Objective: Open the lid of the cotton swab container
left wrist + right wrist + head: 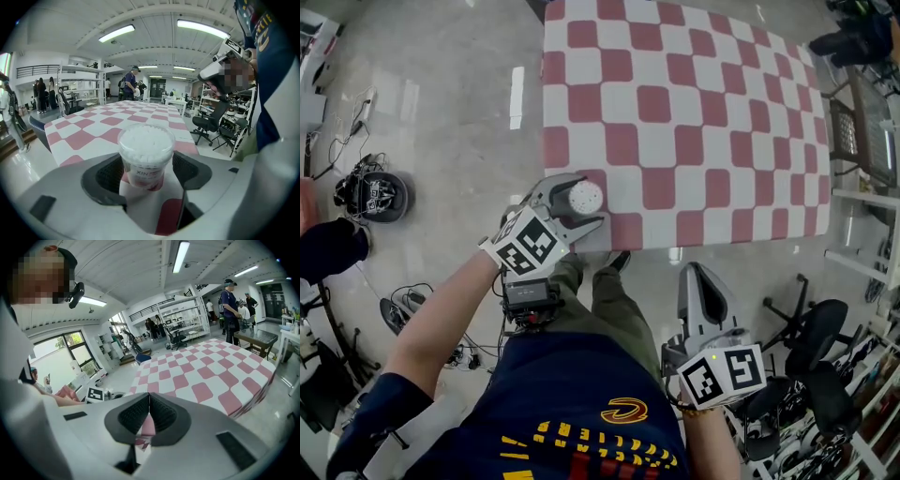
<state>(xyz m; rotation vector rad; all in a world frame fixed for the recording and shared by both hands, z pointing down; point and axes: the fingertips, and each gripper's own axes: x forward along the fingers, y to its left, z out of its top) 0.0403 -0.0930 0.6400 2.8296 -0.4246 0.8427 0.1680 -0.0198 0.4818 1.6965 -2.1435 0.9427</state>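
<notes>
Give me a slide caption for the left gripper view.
Left tongs clasp the cotton swab container at the edge of the checkered table.

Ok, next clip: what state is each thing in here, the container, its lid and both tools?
cotton swab container: upright at the near edge of the table, full of swabs.
lid: on, closed.
left tool: jaws shut on the container's sides.
right tool: jaws together, empty, held off the table.
</notes>
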